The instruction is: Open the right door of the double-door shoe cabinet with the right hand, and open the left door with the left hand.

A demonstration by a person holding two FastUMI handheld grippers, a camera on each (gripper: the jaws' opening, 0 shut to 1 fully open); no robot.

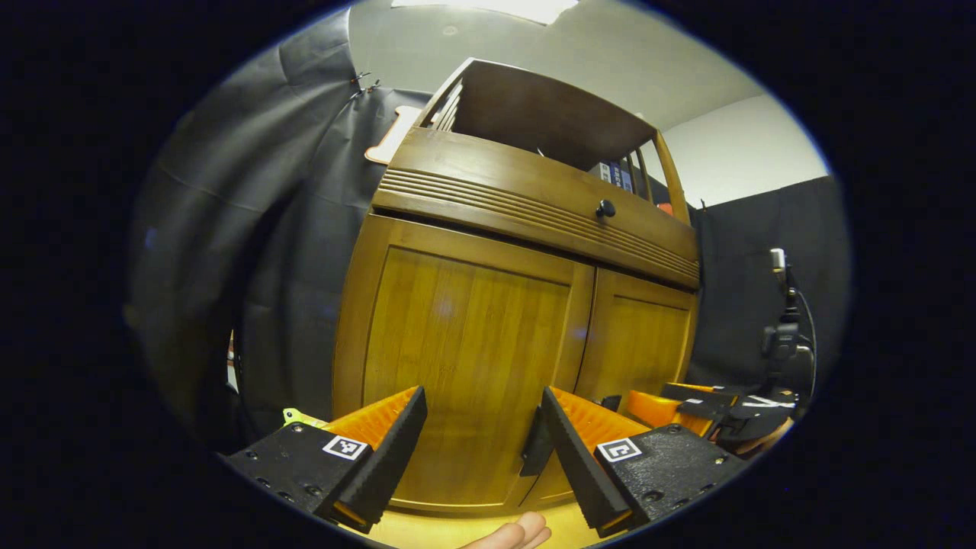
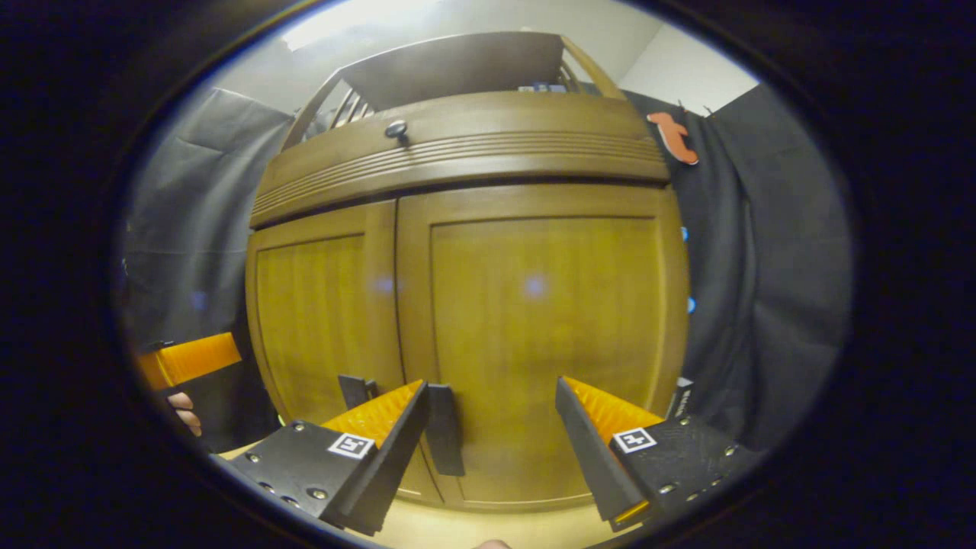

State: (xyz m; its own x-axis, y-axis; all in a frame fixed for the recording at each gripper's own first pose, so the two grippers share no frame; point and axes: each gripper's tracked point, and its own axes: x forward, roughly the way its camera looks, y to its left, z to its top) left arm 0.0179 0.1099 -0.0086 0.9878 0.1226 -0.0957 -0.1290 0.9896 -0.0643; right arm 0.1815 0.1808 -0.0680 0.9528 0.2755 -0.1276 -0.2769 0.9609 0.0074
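1. Shoe cabinet (image 1: pixel 526 305): wooden, upright, directly ahead of both grippers; both doors closed; its foot is cut off at the lower edge.
2. Left door (image 1: pixel 465 366): tall panel; its dark handle (image 1: pixel 536 446) is partly hidden behind a finger.
3. Right door (image 2: pixel 534 335): handle (image 2: pixel 444 431) vertical, at the inner edge.
4. Left gripper (image 1: pixel 482 457): fingers wide apart, holding nothing, before the left door.
5. Right gripper (image 2: pixel 492 450): fingers wide, holding nothing, near the right door's handle.
6. Drawer knob (image 1: pixel 605 208): above the doors.
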